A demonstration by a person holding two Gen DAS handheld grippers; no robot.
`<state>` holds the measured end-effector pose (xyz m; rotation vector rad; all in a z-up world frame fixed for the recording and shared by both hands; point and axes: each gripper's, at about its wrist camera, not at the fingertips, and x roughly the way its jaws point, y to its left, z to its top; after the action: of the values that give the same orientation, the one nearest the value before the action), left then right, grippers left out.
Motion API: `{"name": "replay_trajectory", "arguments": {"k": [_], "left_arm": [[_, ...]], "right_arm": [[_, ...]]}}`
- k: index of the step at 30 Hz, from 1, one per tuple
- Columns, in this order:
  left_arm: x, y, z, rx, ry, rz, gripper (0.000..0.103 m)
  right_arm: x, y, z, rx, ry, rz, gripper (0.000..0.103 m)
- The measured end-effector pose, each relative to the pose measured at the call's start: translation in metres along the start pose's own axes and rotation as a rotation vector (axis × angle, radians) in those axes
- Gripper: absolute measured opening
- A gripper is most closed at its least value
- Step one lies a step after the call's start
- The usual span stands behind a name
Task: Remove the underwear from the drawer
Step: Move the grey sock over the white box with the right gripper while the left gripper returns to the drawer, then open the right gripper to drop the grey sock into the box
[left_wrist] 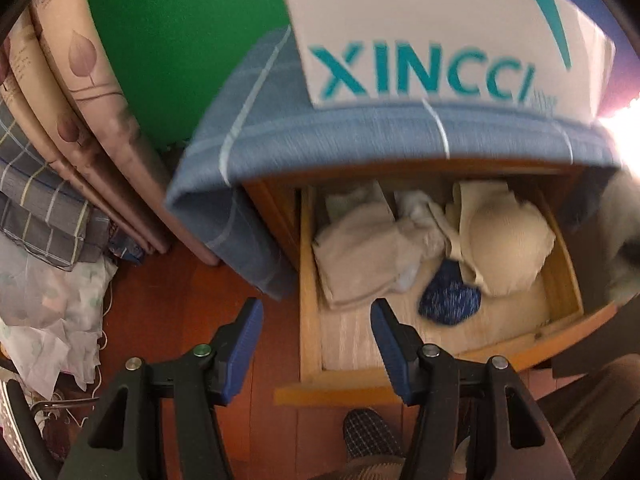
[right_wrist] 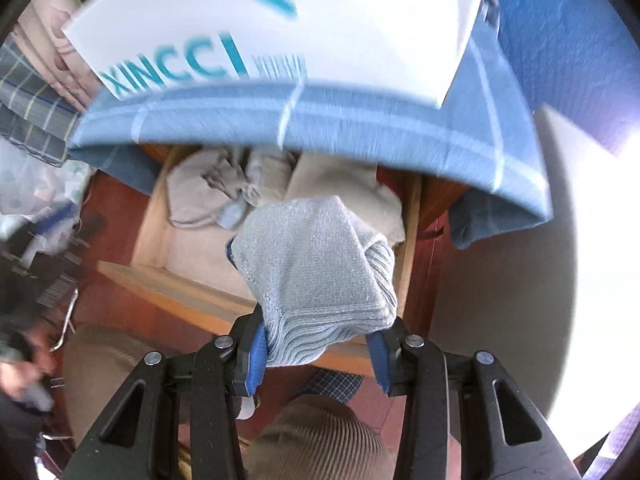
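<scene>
The wooden drawer (left_wrist: 308,280) stands pulled open. In the left wrist view it holds a beige bra (left_wrist: 504,244), a folded beige garment (left_wrist: 356,264), white cloth (left_wrist: 420,216) and a dark blue speckled piece (left_wrist: 448,300). My left gripper (left_wrist: 316,316) is open and empty, above the drawer's near left corner. My right gripper (right_wrist: 318,344) is shut on a folded light grey-blue ribbed underwear (right_wrist: 316,264) and holds it above the drawer (right_wrist: 176,284). Beige garments (right_wrist: 200,192) still lie inside.
A blue checked cloth (left_wrist: 360,136) drapes over the cabinet top, with a white XINCC box (left_wrist: 420,40) on it. Stacked cushions and bedding (left_wrist: 60,140) stand at the left. The floor is red-brown wood (left_wrist: 192,300). A slippered foot (left_wrist: 368,432) and my trouser legs (right_wrist: 320,440) are below.
</scene>
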<state>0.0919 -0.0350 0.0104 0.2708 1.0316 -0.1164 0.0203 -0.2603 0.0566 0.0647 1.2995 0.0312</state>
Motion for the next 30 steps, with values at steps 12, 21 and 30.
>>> {"name": "replay_trajectory", "arguments": {"k": [12,21,30], "left_arm": [[0.012,0.0,-0.018,-0.029,0.011,-0.01,0.057],[0.024,0.005,-0.021,-0.066,0.068,-0.032,0.057],[0.023,0.002,-0.021,-0.057,0.058,-0.019,0.057]], "right_arm": [[-0.129,0.013,0.052,-0.073,-0.187,-0.016,0.039],[-0.135,0.02,0.136,-0.053,-0.211,-0.064,0.039],[-0.085,0.01,0.188,0.014,-0.12,-0.135,0.041]]}}
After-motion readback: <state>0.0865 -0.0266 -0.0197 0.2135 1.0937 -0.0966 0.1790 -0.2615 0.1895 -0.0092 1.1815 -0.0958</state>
